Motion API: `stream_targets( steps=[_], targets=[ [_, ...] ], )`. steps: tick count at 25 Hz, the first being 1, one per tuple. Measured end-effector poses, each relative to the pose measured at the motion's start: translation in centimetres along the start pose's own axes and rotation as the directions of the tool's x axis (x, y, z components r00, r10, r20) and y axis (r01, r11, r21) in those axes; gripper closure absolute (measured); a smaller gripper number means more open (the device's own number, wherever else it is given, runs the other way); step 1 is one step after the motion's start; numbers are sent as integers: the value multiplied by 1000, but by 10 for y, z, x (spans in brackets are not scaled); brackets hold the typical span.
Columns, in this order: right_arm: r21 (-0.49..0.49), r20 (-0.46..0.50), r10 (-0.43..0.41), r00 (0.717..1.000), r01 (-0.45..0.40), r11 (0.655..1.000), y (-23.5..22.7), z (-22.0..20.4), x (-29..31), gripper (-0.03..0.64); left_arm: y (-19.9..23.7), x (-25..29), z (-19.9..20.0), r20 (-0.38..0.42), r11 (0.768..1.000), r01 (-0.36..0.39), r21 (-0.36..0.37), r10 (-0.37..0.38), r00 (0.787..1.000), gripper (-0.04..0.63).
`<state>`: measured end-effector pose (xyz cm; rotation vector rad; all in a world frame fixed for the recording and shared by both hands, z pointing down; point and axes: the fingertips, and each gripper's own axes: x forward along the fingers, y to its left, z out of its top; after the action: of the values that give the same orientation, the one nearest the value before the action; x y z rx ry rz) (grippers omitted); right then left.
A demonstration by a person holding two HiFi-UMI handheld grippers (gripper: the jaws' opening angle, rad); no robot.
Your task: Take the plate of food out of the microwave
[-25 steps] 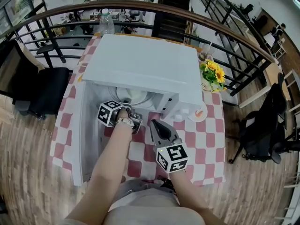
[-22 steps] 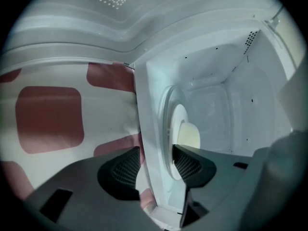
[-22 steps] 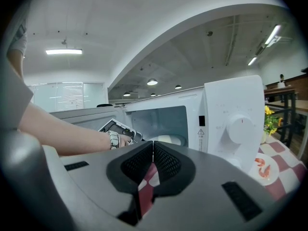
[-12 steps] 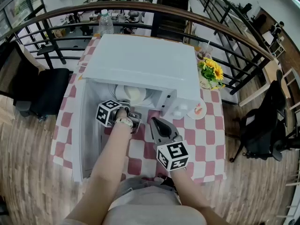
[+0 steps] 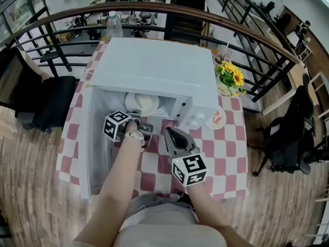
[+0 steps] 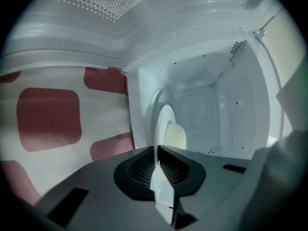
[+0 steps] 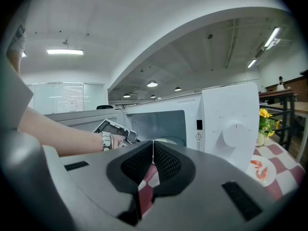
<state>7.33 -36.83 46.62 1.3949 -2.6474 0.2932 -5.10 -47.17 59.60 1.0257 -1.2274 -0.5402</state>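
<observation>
My right gripper (image 5: 168, 134) hangs nearest me over the red-and-white checked tablecloth (image 5: 221, 153). Its jaws are pressed together on nothing, and only the cloth shows through the slit below the pads. Just ahead and to its left, my left gripper (image 5: 138, 118) reaches into the mouth of the white microwave oven (image 5: 159, 71), whose door (image 5: 96, 153) stands swung wide on the left. Its jaws have just been closing and now pinch the near rim of the white round plate (image 6: 162, 121), which runs edge-on between the pads. The plate lies inside the oven cavity, with a pale yellow mound of food (image 6: 176, 137) on it just beyond the fingertips. Farther off, right of the oven, a pot of yellow sunflowers (image 5: 231, 78) stands on the cloth.
</observation>
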Motion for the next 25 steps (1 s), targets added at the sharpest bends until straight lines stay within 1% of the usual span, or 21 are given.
stream_targets(
  steps=[4, 6, 12, 17, 22, 25],
  targets=[
    [4, 0, -7, 1000, 7, 1000, -2, -1, 2, 591, -8, -2, 0, 16, 996, 93, 18, -93, 996, 581],
    [2, -1, -6, 1000, 6, 1000, -1, -2, 2, 591, -8, -3, 0, 25, 993, 120, 21, -120, 992, 583],
    [2, 1, -6, 1000, 6, 1000, -1, 0, 0, 591, -11, -10, -3, 36, 985, 170, 36, -172, 985, 583],
    [-3, 12, -6, 1000, 6, 1000, 0, 2, -2, 591, -22, -22, -3, 74, 972, 230, 46, -233, 970, 583],
    [-9, 21, 2, 1000, -2, 1000, 4, 5, -4, 592, -22, -37, -6, 122, 962, 271, 43, -275, 954, 583],
    [-11, 32, 12, 999, -12, 1000, 7, 8, -6, 592, -24, -46, -8, 132, 956, 287, 58, -292, 947, 583]
  ],
)
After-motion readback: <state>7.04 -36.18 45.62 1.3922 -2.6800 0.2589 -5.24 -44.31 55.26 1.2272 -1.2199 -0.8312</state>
